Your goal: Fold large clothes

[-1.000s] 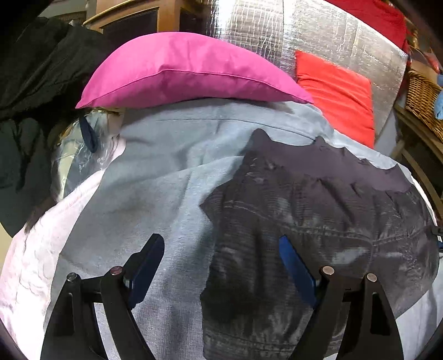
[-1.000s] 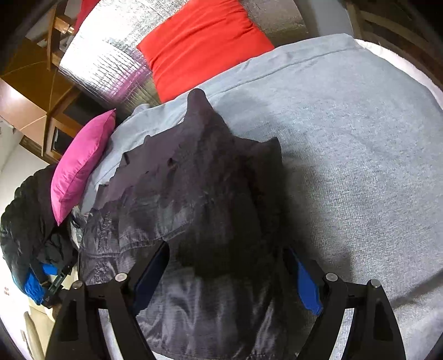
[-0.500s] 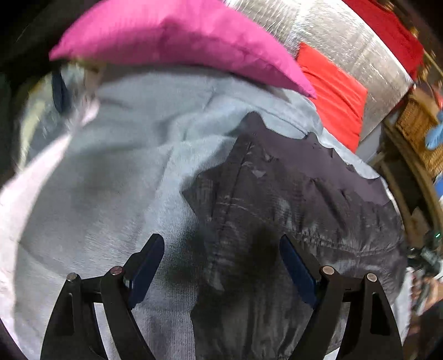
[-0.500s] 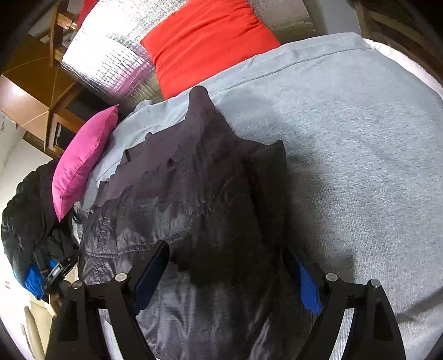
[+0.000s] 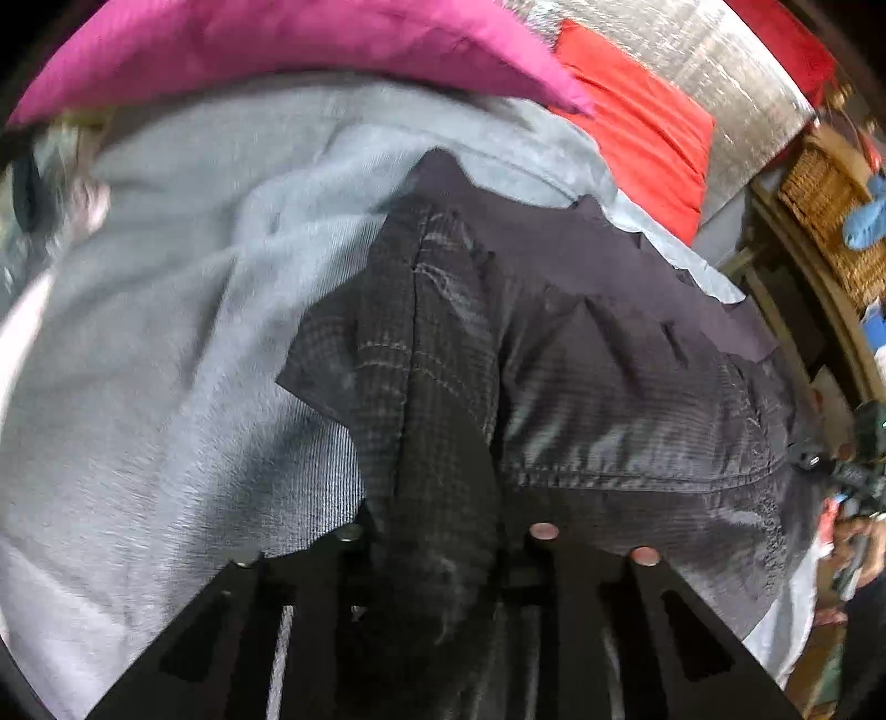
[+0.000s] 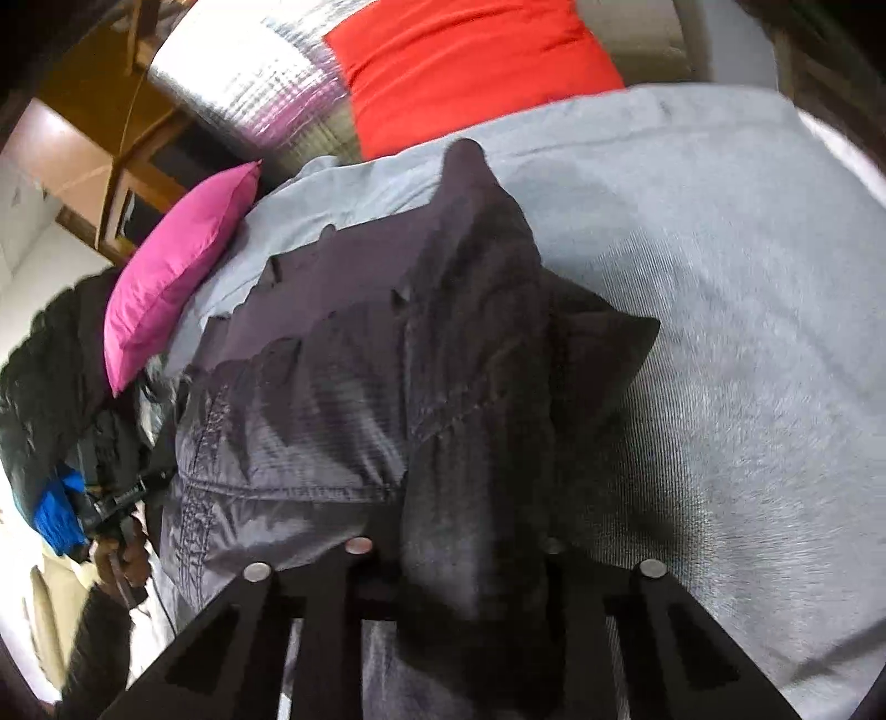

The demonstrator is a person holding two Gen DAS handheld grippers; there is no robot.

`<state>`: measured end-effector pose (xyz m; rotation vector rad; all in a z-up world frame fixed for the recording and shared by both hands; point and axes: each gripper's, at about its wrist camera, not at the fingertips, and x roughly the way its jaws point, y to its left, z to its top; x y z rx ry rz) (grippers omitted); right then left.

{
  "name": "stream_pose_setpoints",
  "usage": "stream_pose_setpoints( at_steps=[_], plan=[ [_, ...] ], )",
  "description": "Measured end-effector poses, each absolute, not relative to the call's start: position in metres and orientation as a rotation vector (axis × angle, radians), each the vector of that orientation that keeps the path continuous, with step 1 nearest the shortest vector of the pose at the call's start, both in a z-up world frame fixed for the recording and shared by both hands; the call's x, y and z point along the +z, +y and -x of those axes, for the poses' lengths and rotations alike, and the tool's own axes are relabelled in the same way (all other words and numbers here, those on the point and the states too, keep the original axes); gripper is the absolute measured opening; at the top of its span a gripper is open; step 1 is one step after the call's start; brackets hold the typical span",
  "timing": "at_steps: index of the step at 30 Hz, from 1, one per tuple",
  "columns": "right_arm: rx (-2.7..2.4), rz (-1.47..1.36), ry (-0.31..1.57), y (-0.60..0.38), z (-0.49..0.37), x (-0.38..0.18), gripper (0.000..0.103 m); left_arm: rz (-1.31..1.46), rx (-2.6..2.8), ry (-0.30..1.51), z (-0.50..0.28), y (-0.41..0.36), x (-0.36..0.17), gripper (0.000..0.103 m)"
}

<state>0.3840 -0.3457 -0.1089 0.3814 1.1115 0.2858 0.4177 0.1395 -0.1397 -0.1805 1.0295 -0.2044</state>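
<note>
While your left gripper (image 5: 437,531) and right gripper (image 6: 459,548) angle steeply down, both jaws are closing on bunched folds of the dark jacket (image 5: 609,387) beside the pink pillow (image 5: 277,39).

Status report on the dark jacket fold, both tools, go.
Left tool and right tool closing, each with a bunched fold of the dark jacket between its jaws. Jacket lies on the grey blanket. Nothing in the way.

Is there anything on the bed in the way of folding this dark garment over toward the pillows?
Nothing visible blocks it. Both the left gripper and the right gripper are closing with the dark garment bunched between the fingers. Beyond it lies bare grey bed cover; the pink pillow and red cushion sit further back.
</note>
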Motion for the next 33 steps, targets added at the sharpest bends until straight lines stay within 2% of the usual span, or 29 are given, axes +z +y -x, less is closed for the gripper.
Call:
stream_pose_setpoints(
  at_steps=[6,10,14,18,21,23,24,25,26,27,30,32,33],
  plan=[
    [0.305,-0.257,1.04,-0.322,-0.376,-0.044,0.018,0.136,-0.183,0.904,-0.394,0.119,-0.08,0.017],
    [0.335,-0.184,0.949,-0.305,-0.354,0.022,0.018,0.079,-0.198,0.777,-0.35,0.097,-0.019,0.017],
    [0.34,-0.144,0.879,-0.31,-0.307,0.067,0.017,0.078,-0.225,0.692,-0.299,0.094,0.014,0.017],
    [0.335,-0.162,0.857,-0.33,-0.256,0.063,0.017,0.149,-0.242,0.685,-0.252,0.1,-0.006,0.017],
    [0.321,-0.249,0.896,-0.344,-0.223,0.024,0.017,0.211,-0.238,0.782,-0.228,0.102,-0.058,0.018],
    [0.324,-0.29,0.952,-0.349,-0.202,-0.018,0.018,0.179,-0.195,0.88,-0.22,0.095,-0.112,0.019],
    [0.321,-0.302,0.984,-0.352,-0.198,-0.038,0.019,0.176,-0.16,0.911,-0.221,0.096,-0.129,0.023],
    [0.301,-0.332,1.027,-0.357,-0.195,-0.063,0.02,0.179,-0.136,0.93,-0.22,0.098,-0.149,0.034],
    [0.261,-0.395,1.072,-0.366,-0.193,-0.092,0.03,0.186,-0.12,0.907,-0.216,0.1,-0.15,0.044],
    [0.247,-0.454,1.072,-0.375,-0.189,-0.106,0.038,0.191,-0.099,0.897,-0.213,0.102,-0.145,0.048],
    [0.24,-0.604,0.991,-0.396,-0.174,-0.108,0.053,0.133,-0.058,0.873,-0.202,0.102,-0.116,0.056],
    [0.222,-0.602,0.963,-0.404,-0.165,-0.095,0.055,0.075,-0.006,0.818,-0.192,0.103,-0.095,0.067],
    [0.195,-0.592,0.956,-0.408,-0.161,-0.09,0.055,0.064,0.016,0.792,-0.189,0.107,-0.088,0.069]
  ],
)
